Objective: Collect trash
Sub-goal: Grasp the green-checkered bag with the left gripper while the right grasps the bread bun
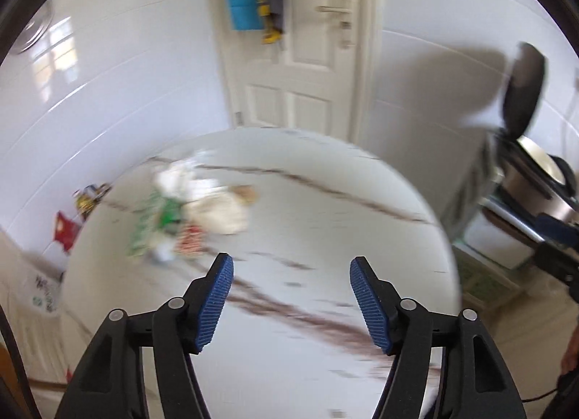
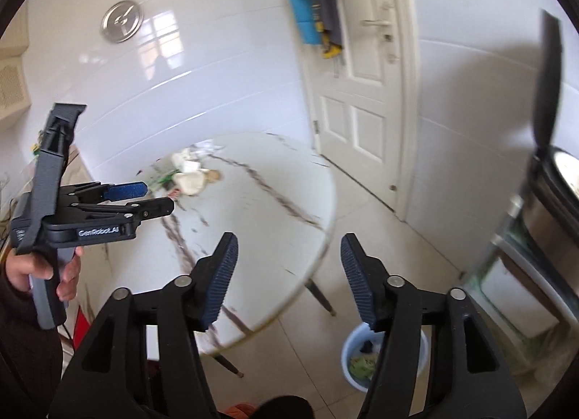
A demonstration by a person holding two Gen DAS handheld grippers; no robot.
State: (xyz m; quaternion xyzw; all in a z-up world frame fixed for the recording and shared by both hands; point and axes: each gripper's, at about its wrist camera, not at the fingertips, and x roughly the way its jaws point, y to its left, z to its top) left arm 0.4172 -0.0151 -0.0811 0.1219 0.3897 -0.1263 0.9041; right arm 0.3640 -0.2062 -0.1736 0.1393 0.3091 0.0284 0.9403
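Left gripper (image 1: pixel 291 269): jaws spread wide, nothing between the blue ribbed pads (image 1: pixel 217 301); held above the near part of the round marble-patterned table (image 1: pixel 325 209).
Right gripper (image 2: pixel 289 249): also spread wide and holding nothing; poised over the table's right edge with floor showing beyond.
Trash pile (image 1: pixel 195 209): heaped on the far left part of the table, well apart from both grippers; crumpled white paper, a cream-coloured wad, green-and-white wrapper, a small red-printed scrap at the near edge. Blurred in the left wrist view, so exact pieces hard to tell.
Bin (image 2: pixel 385 357): pale blue bucket on the floor, right of the table and beneath the right gripper, some green scraps already inside.
Step in hand: probably reaching out to the pile for a first grab.
Doing it well: approach low and level with jaws wide, straddle one distinct piece at the near edge instead of the whole heap, close firmly on crumpled bulk, not a loose corner.
Risk: light wrappers likely to slide or scatter if nudged before closing.
Carry: lift clear, swing right, release directly above the bucket.
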